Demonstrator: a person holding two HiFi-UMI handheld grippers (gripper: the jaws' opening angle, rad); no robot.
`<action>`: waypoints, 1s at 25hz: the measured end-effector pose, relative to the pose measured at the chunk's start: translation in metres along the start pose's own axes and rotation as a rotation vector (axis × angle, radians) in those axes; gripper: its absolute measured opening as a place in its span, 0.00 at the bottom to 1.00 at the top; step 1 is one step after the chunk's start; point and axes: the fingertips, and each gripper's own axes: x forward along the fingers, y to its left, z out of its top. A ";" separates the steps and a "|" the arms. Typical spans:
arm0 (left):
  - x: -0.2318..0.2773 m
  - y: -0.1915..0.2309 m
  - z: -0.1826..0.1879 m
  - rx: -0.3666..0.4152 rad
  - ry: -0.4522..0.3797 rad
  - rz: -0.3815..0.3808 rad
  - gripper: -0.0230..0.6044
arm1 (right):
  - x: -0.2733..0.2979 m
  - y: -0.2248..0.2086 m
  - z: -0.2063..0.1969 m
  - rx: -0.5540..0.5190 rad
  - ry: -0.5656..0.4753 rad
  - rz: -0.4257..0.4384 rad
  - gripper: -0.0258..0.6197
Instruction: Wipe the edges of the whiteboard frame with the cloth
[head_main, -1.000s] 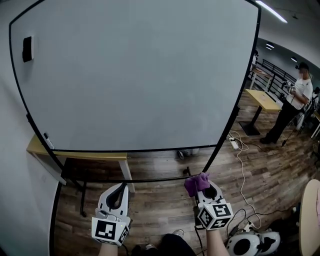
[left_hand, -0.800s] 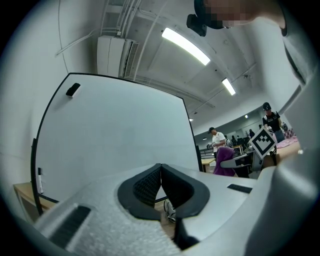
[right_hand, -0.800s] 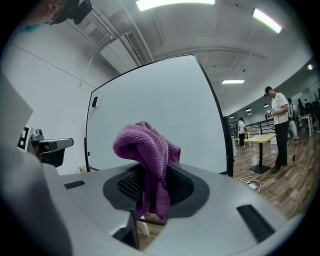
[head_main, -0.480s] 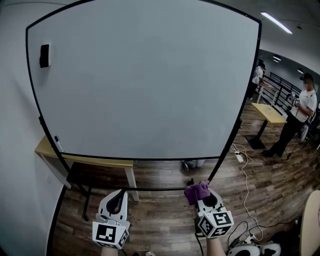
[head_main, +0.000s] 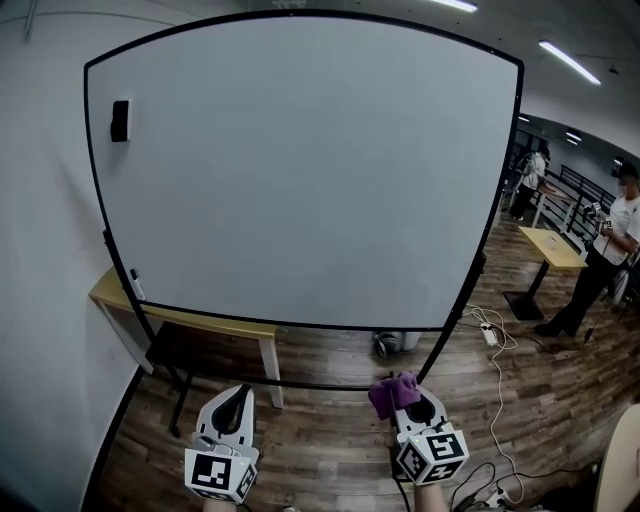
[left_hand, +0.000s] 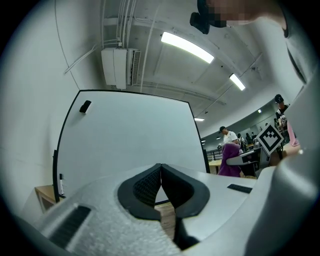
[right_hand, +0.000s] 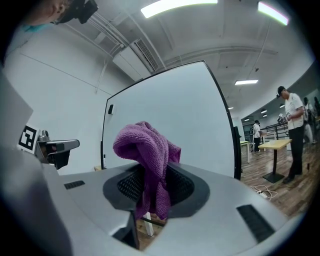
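- Two claws show low in the head view, held side by side above the wood-plank floor (head_main: 330, 440). The left claw (head_main: 238, 395) is pressed together on nothing. The right claw (head_main: 408, 398) pinches a purple cloth (head_main: 392, 392), which bunches up over its tip.
- Well ahead of both stands the whiteboard (head_main: 300, 170), blank inside its thin black frame (head_main: 300, 326). A small black eraser (head_main: 120, 120) sticks near its upper left corner. The cloth is apart from the frame, below the bottom edge. A pale wooden tabletop (head_main: 205, 323) shows behind the lower left corner, and a person (head_main: 608, 255) stands far off to the right.
- From the left gripper view, the dark pads meet at the tip with nothing between them. The whiteboard (left_hand: 125, 140) rises beyond, and the cloth (left_hand: 230, 161) shows to the right.
- From the right gripper view, the cloth (right_hand: 147, 150) is squeezed between the pads, its loose fold heaped above them and an end hanging below. The whiteboard (right_hand: 170, 120) stands behind it, untouched, and the left claw (right_hand: 57, 147) juts in at the left.
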 end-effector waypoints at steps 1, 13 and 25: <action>-0.003 -0.002 0.002 0.001 0.000 0.011 0.07 | -0.003 0.000 0.001 -0.006 0.001 0.010 0.21; -0.037 -0.049 0.019 0.022 -0.001 0.096 0.07 | -0.044 -0.013 0.004 -0.024 0.019 0.108 0.21; -0.060 -0.087 0.030 0.046 0.005 0.148 0.07 | -0.079 -0.030 0.011 -0.022 0.000 0.161 0.21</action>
